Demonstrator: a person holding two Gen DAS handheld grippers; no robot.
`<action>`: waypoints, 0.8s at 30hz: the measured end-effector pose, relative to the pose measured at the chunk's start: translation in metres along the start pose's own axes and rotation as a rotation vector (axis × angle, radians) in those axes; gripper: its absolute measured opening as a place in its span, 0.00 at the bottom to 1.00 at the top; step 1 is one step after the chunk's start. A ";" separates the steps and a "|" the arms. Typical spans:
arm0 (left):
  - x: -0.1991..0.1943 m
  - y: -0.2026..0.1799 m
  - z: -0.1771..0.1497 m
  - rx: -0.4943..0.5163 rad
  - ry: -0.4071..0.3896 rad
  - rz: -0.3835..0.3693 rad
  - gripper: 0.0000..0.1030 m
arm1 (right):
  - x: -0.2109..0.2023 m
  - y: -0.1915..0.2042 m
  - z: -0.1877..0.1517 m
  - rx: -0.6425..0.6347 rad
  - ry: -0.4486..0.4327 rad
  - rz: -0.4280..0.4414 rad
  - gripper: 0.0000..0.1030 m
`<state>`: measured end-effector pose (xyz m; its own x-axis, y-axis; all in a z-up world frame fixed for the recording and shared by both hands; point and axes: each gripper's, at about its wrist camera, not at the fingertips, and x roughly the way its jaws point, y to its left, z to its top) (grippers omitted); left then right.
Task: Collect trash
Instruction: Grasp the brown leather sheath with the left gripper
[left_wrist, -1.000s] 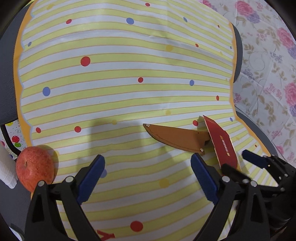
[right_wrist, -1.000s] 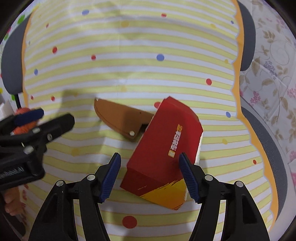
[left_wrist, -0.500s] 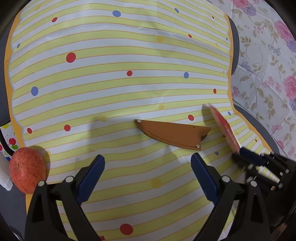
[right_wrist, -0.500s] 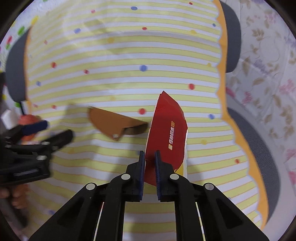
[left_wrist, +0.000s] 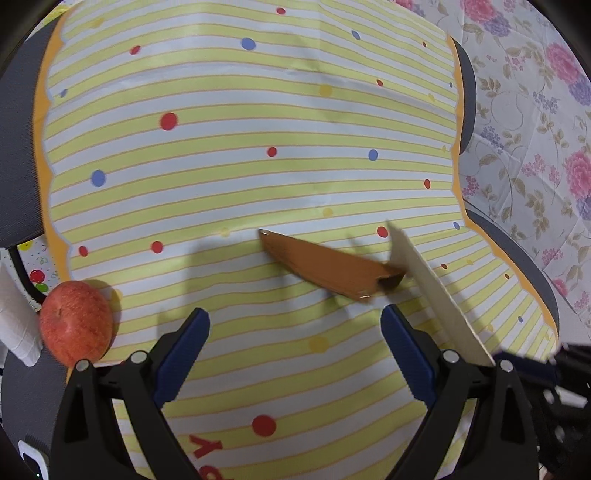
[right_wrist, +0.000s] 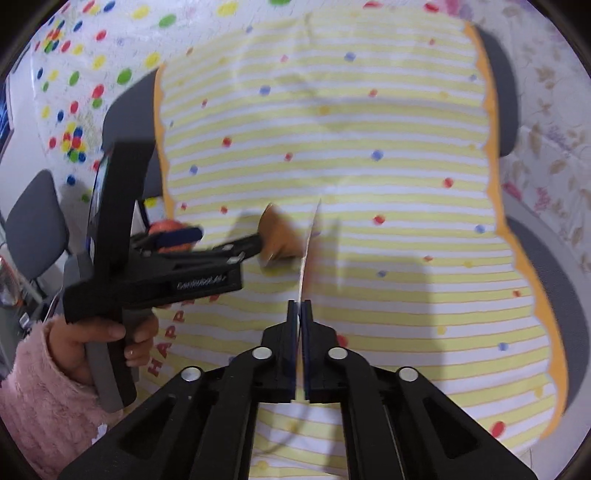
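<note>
Nearest the right wrist camera, the right gripper (right_wrist: 300, 314) has its blue-padded fingers pressed together on a flattened cardboard carton (right_wrist: 309, 243), seen edge-on here and, in the left wrist view (left_wrist: 432, 291), as a pale slanted panel raised off the surface. The left gripper (left_wrist: 295, 354), held in a hand (right_wrist: 107, 339) in a pink fleecy sleeve (right_wrist: 40, 398), has its jaws spread wide and holds nothing. Just beyond its fingertips a brown, blade-shaped flat piece (left_wrist: 325, 269) lies on the yellow-and-white striped, dotted tablecloth (left_wrist: 258, 122), its near end beside the carton; contact cannot be told. A red apple (left_wrist: 75, 325) rests at the cloth's left edge. Judged from this, one item is picked up but not yet deposited, no bin is visible, and the brown piece remains to be collected.
</note>
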<state>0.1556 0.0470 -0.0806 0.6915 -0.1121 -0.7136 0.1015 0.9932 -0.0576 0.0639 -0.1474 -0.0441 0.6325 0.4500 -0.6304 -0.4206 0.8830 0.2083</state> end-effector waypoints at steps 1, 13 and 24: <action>-0.003 0.001 -0.001 0.000 -0.004 0.003 0.88 | -0.003 -0.006 0.001 0.013 -0.019 -0.027 0.02; 0.016 -0.004 0.006 -0.055 0.030 0.052 0.88 | 0.006 -0.037 -0.005 0.054 -0.081 -0.210 0.02; 0.074 0.001 0.025 -0.109 0.161 0.185 0.70 | 0.002 -0.049 -0.009 0.071 -0.087 -0.231 0.02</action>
<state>0.2248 0.0385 -0.1159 0.5674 0.0700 -0.8204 -0.0999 0.9949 0.0157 0.0797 -0.1909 -0.0626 0.7613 0.2421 -0.6015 -0.2134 0.9695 0.1202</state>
